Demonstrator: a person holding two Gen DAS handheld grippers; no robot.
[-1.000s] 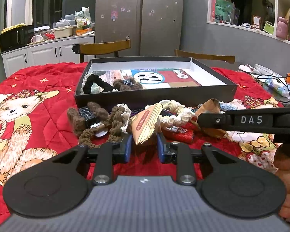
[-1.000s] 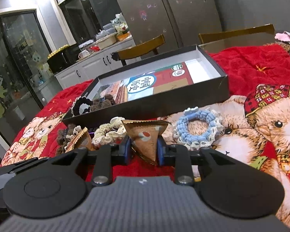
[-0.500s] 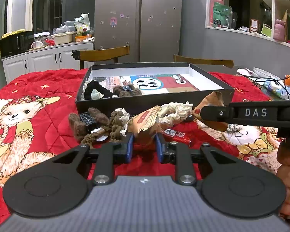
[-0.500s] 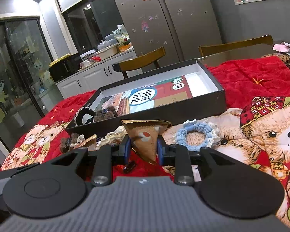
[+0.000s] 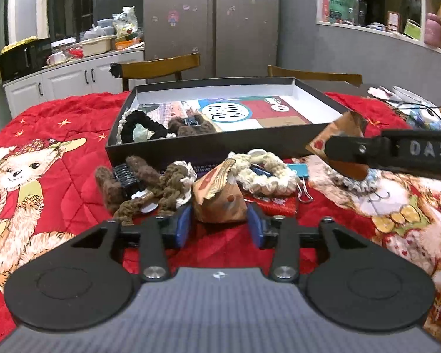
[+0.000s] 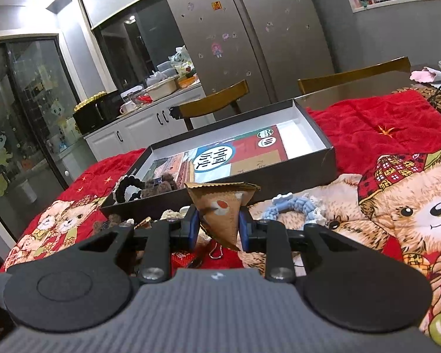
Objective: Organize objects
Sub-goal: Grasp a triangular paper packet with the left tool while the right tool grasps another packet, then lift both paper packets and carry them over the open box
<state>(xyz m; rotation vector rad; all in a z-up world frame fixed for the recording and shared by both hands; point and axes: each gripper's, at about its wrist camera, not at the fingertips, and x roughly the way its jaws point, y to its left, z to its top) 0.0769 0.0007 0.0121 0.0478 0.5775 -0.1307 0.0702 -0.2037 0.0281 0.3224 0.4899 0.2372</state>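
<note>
Each hand-held gripper clamps a crinkle-edged brown paper packet: left point(image 5: 219, 223) on the pyramid-shaped packet point(image 5: 220, 203), right point(image 6: 216, 229) on the cone-shaped packet point(image 6: 223, 209); the shallow black cardboard box point(image 5: 220, 144) sits at twelve o'clock.

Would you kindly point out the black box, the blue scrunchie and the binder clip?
black box point(image 5: 208, 150), left wrist view, near outer wall.
blue scrunchie point(image 6: 291, 206), right wrist view, upper rim.
binder clip point(image 5: 304, 192), left wrist view, wire handle.

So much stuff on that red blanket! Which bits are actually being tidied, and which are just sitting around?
Part of the tidying:
- black box
- brown packet in the left gripper
- brown packet in the right gripper
- cream scrunchie
- brown scrunchie
- blue scrunchie

Just lying about:
- wooden chair
- fridge
- bear blanket
</note>
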